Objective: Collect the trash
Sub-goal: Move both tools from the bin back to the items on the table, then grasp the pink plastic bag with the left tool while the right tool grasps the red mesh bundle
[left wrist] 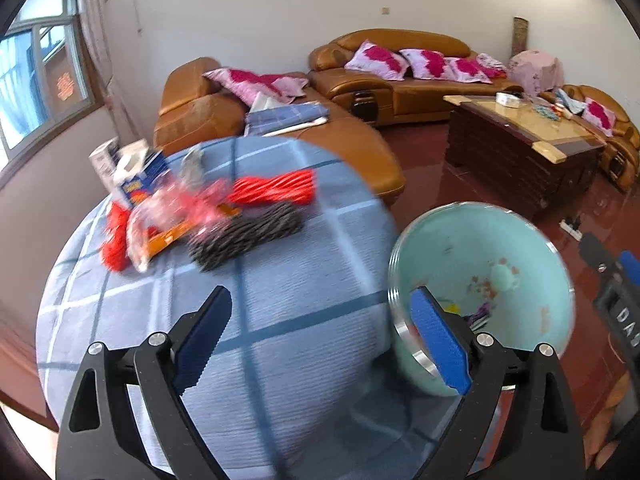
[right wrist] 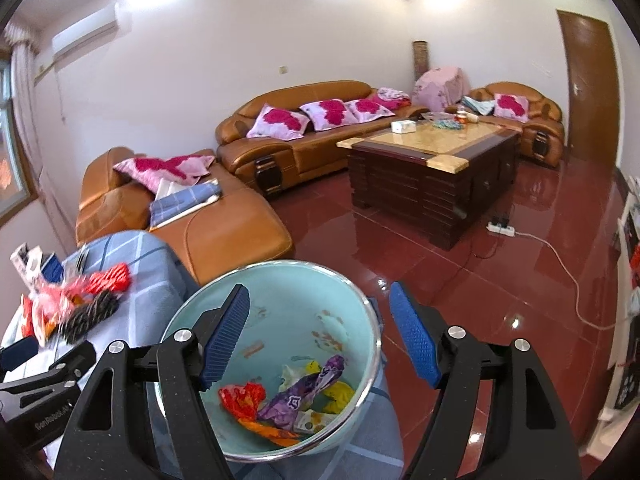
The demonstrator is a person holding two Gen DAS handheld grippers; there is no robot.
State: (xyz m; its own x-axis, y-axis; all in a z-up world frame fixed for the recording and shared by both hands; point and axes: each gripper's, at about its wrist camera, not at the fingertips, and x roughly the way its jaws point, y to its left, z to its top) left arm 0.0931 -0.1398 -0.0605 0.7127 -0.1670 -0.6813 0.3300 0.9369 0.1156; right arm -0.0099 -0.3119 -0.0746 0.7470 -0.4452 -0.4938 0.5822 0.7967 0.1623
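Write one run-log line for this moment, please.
left hand-held gripper open | right hand-held gripper open | wrappers in bowl

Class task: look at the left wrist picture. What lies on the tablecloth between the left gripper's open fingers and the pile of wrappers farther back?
Nothing: in the left wrist view, only bare blue checked tablecloth separates the left gripper from the wrapper pile.

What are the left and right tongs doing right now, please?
Left tongs: open, holding nothing, above the checked tablecloth.
Right tongs: open, empty, over the trash bowl.
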